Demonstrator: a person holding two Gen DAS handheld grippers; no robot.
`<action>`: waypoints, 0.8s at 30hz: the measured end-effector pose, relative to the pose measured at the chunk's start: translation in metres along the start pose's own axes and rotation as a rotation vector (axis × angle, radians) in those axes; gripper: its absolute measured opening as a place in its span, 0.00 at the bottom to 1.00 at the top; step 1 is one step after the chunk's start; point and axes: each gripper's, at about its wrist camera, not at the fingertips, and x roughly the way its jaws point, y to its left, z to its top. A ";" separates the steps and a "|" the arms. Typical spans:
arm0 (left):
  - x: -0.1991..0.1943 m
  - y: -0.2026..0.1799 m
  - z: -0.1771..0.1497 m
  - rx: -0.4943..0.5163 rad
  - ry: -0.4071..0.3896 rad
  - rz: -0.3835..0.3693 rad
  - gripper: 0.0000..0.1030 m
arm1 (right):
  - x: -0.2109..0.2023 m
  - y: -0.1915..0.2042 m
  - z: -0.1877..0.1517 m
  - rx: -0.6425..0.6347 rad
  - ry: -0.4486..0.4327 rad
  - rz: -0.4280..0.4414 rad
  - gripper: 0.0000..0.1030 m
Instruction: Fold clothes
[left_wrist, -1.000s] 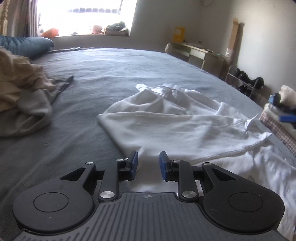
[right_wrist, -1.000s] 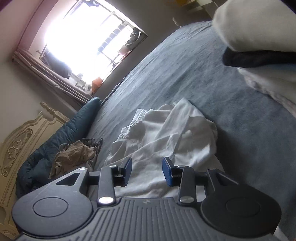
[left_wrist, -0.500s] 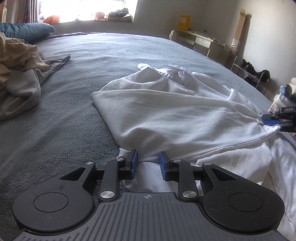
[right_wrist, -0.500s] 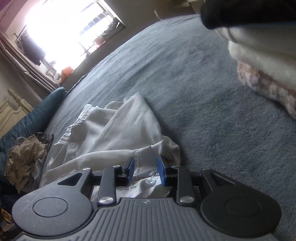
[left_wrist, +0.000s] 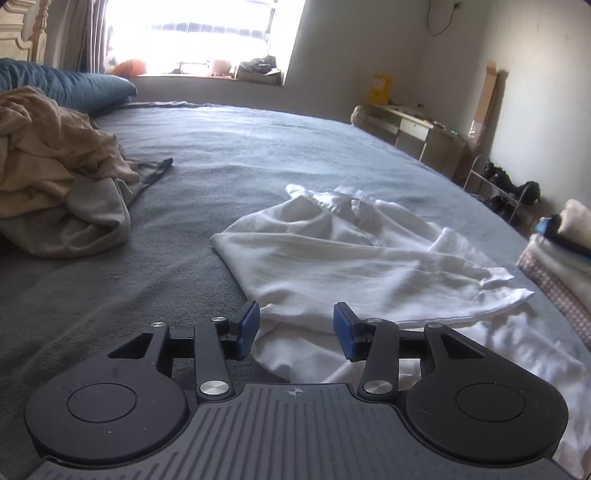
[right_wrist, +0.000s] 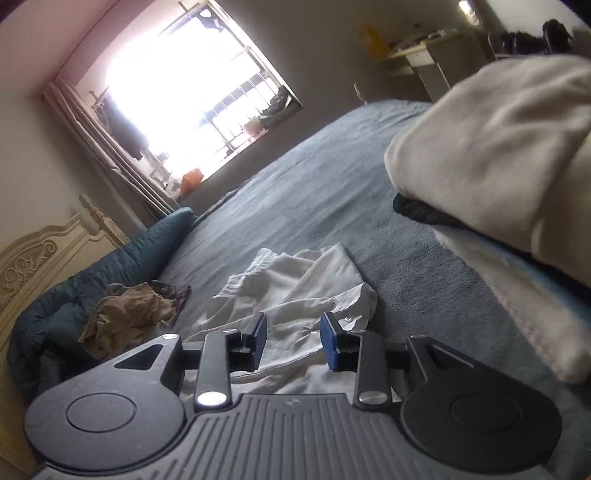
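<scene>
Because the white garment (left_wrist: 354, 266) lay rumpled on the grey bed (left_wrist: 236, 155), thin and limp, I judged it light, apt to sag, best pinched at a hem corner. My left tool (left_wrist: 296, 328) and right tool (right_wrist: 293, 341) had just been opening, jaws apart, gripping nothing. I could read no writing.

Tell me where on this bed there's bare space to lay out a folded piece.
The widest bare patch of grey bedspread lies beyond the white garment, toward the window sill. A narrower strip runs between that garment and the beige clothes heap. It is crowded on the right, where the folded stack sits close to the garment.
</scene>
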 end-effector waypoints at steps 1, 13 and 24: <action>-0.004 -0.002 0.003 -0.003 -0.005 -0.002 0.45 | -0.022 0.006 0.003 -0.011 -0.025 0.009 0.36; 0.010 -0.014 0.070 -0.018 -0.096 0.013 0.56 | 0.000 0.127 0.057 -0.282 -0.048 0.213 0.36; 0.227 0.013 0.143 -0.105 0.105 -0.024 0.65 | 0.337 0.145 0.070 -0.321 0.278 0.176 0.31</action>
